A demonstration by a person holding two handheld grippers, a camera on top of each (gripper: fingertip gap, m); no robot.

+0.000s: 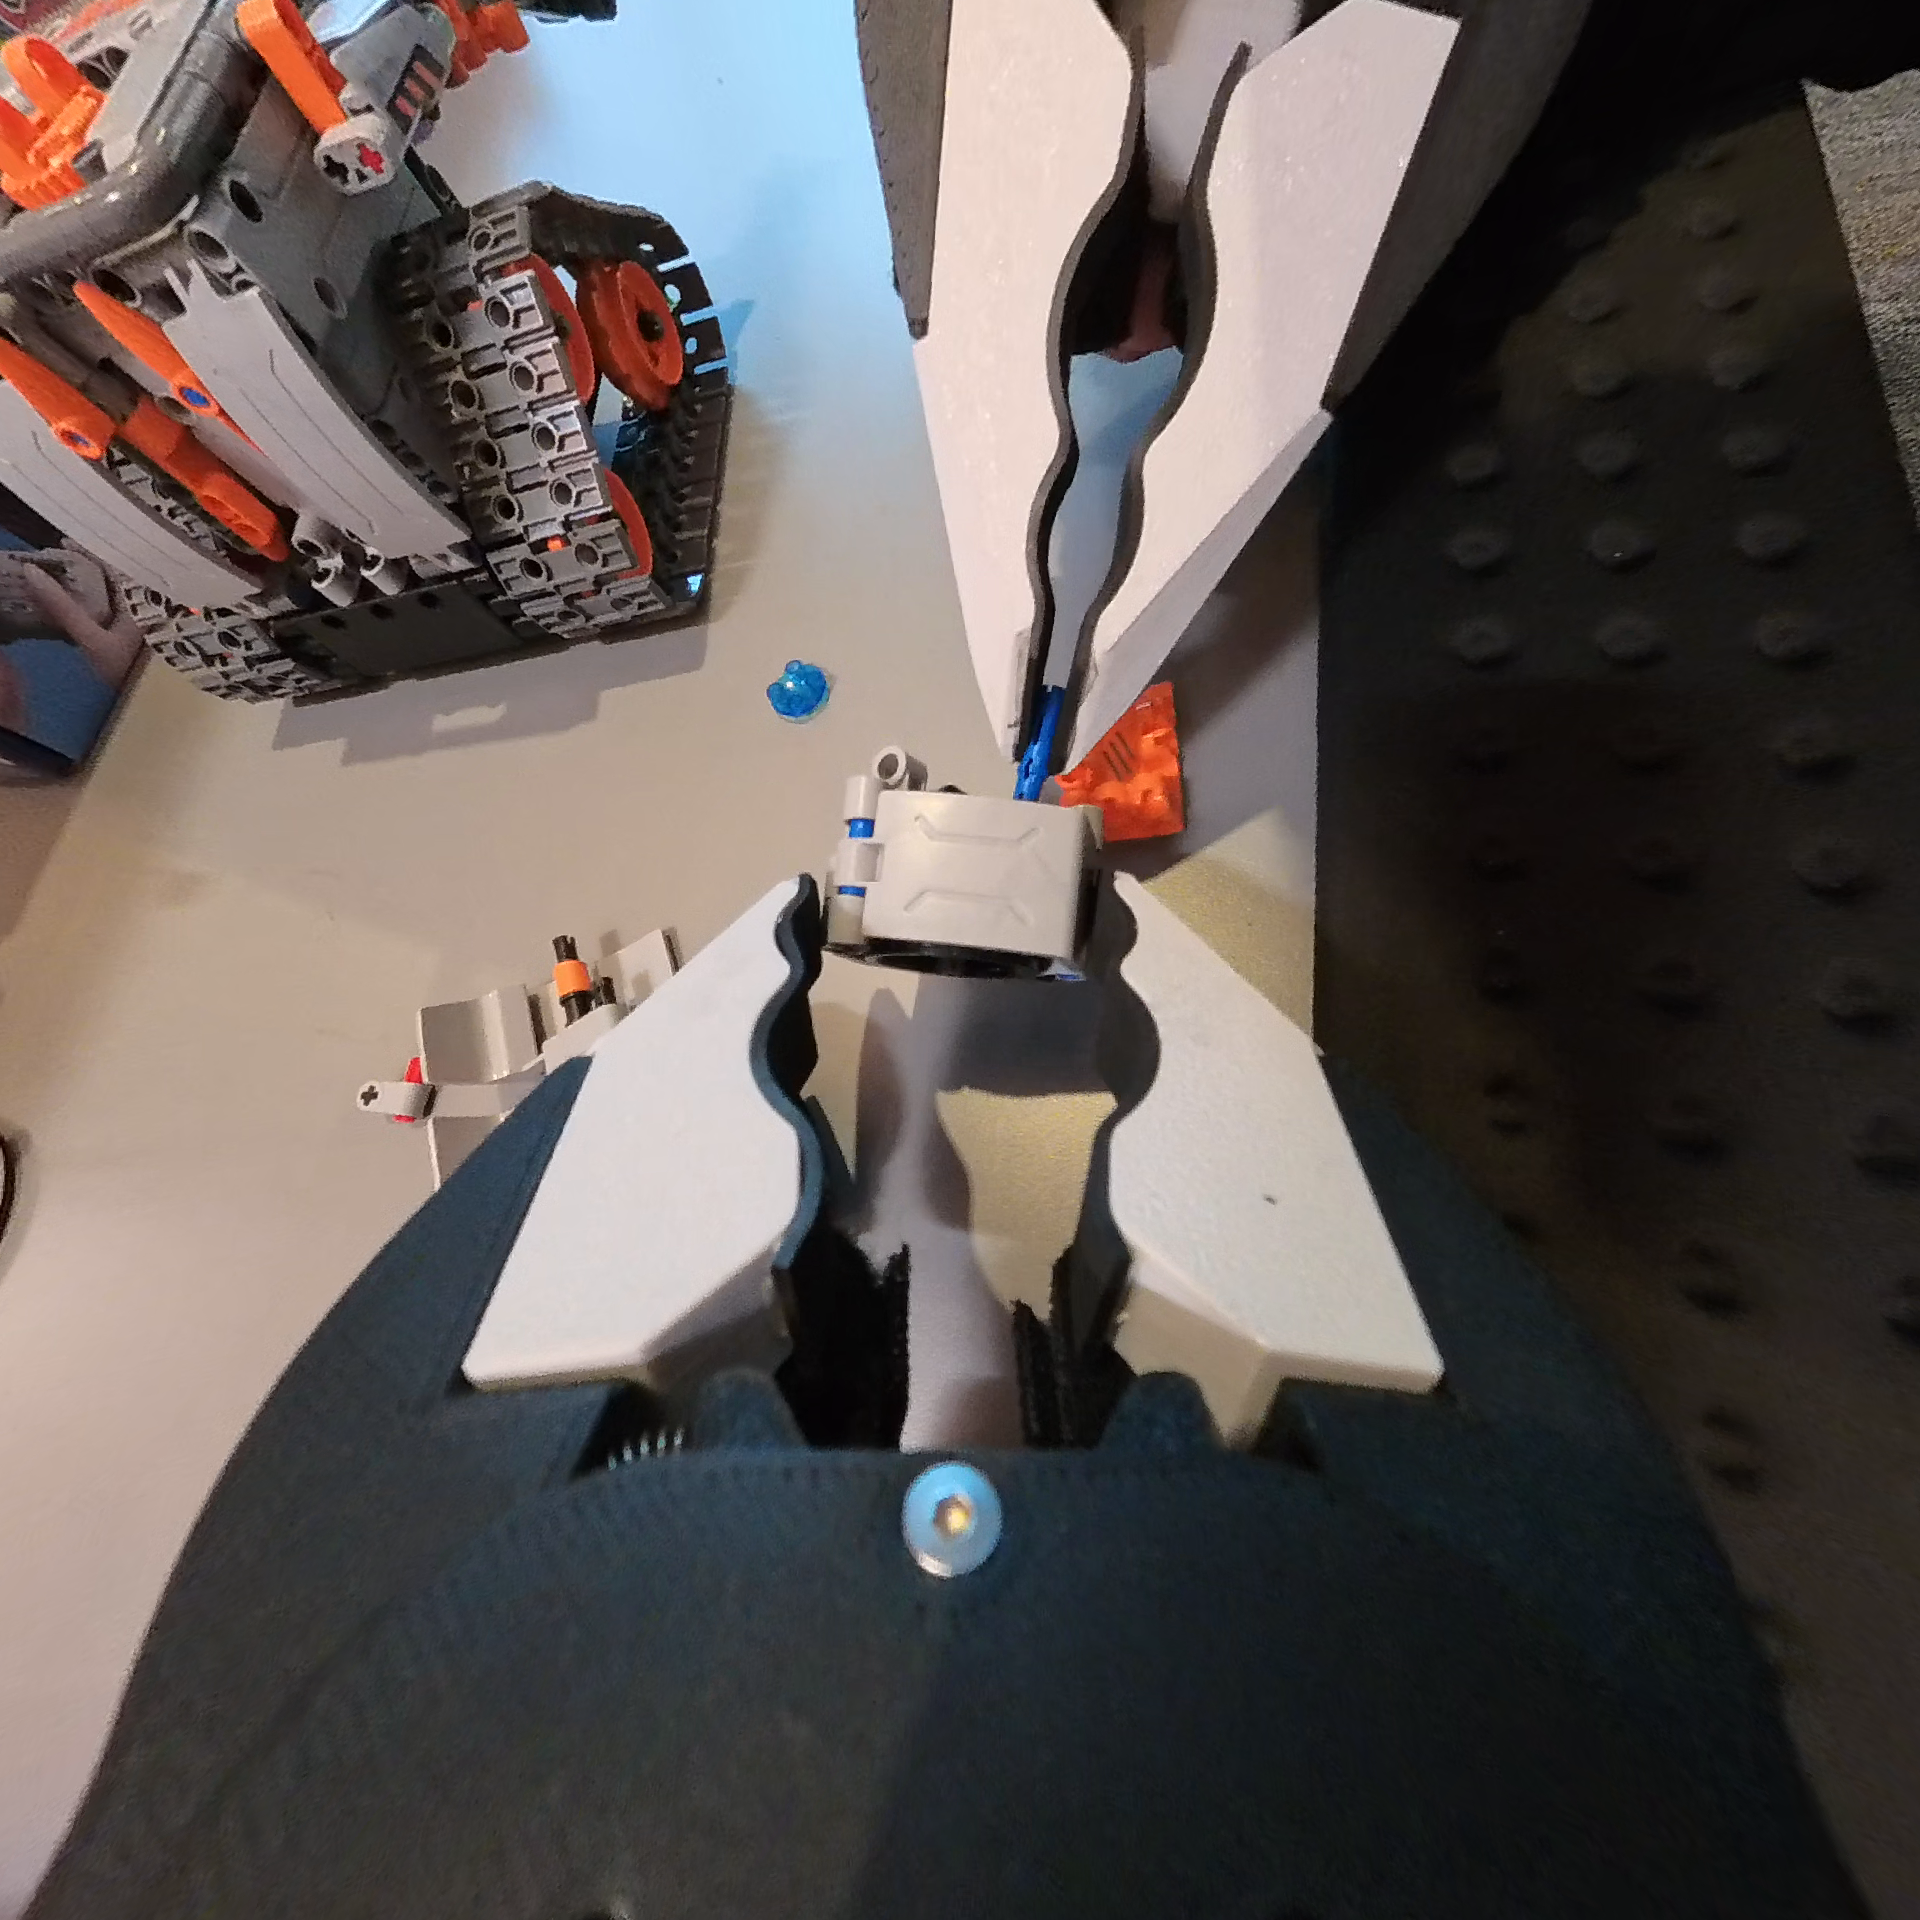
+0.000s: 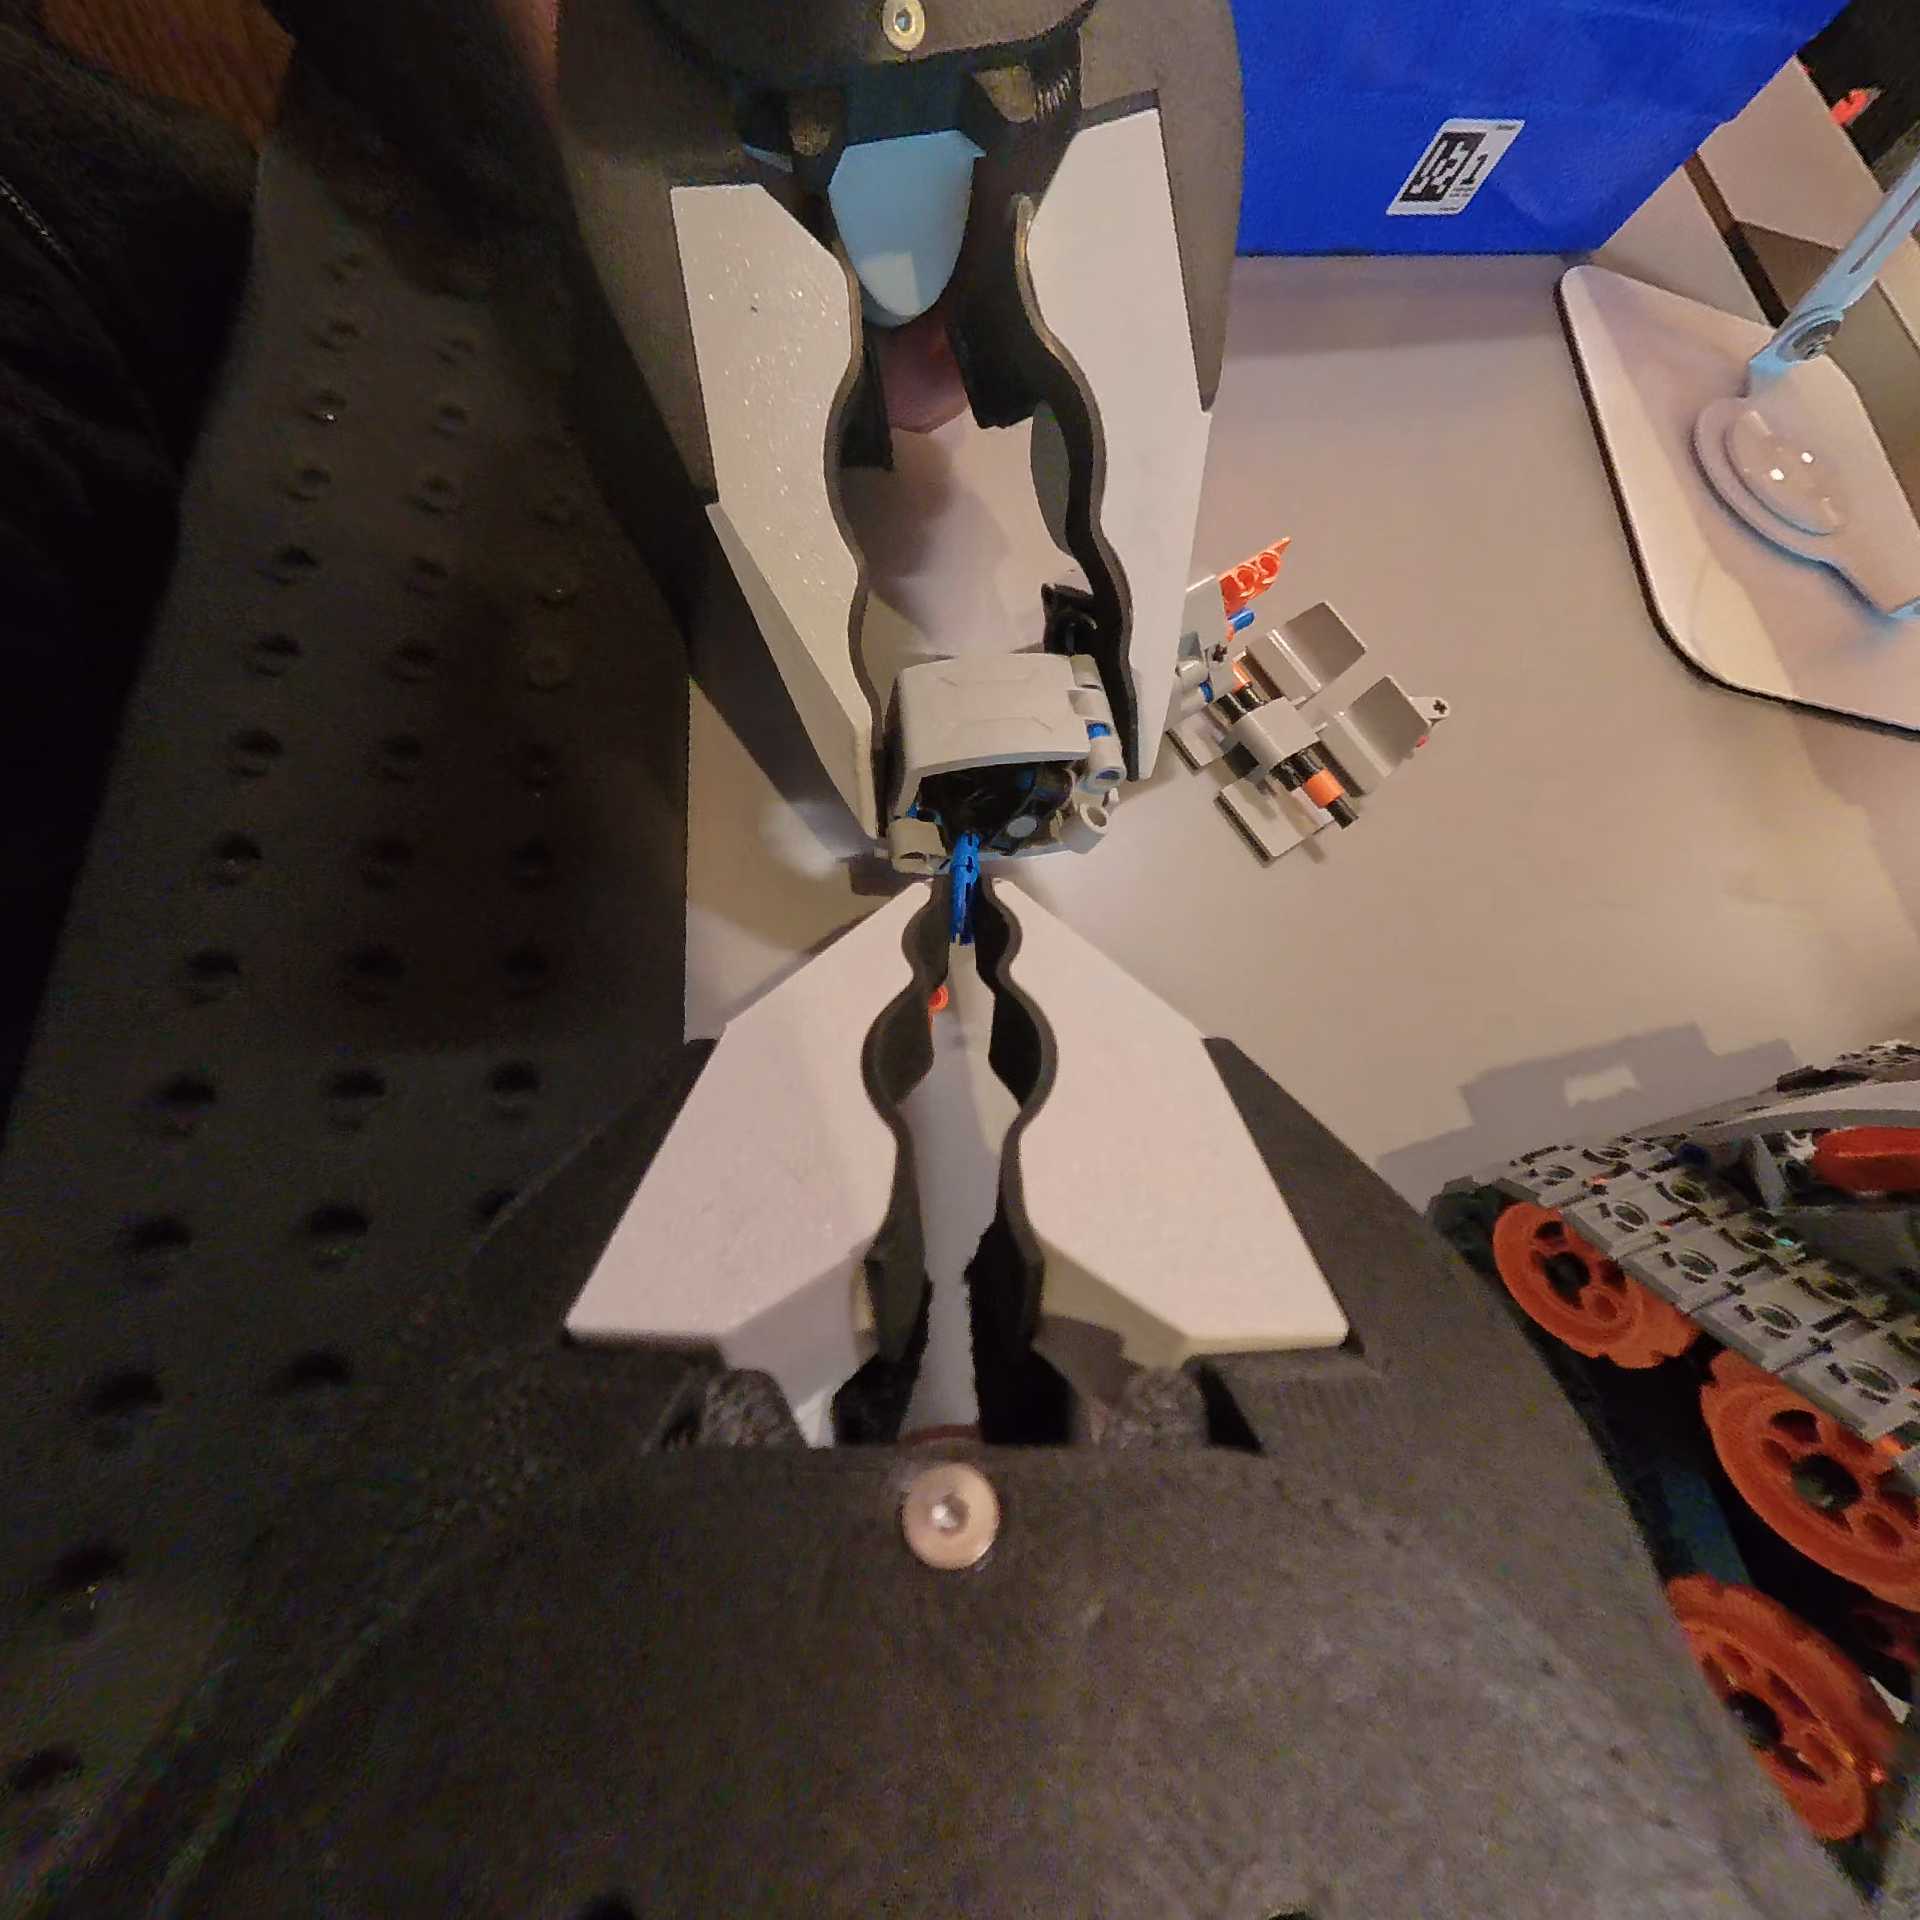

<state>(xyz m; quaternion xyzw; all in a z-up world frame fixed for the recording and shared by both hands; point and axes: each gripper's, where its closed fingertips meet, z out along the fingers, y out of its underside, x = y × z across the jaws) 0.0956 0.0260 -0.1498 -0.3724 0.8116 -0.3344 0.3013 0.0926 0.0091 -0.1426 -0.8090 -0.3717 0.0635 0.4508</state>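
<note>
My left gripper is shut on a grey brick-built module with small blue pins and holds it just above the pale table. My right gripper is shut on a thin blue pin, and the pin's far end meets the module's open dark end. In the left wrist view the right gripper comes in from the top with the blue pin at the module's far side. In the right wrist view the left gripper comes in from the top around the module.
A grey, black and orange tracked vehicle stands on the table and also shows in the right wrist view. Loose parts lie near: a clear blue round stud, an orange piece, a grey subassembly. A black studded mat, a blue box and a white stand base border the area. My left and right fingertips are right by each other. The grey subassembly lies around 8 cm away from my left fingertips.
</note>
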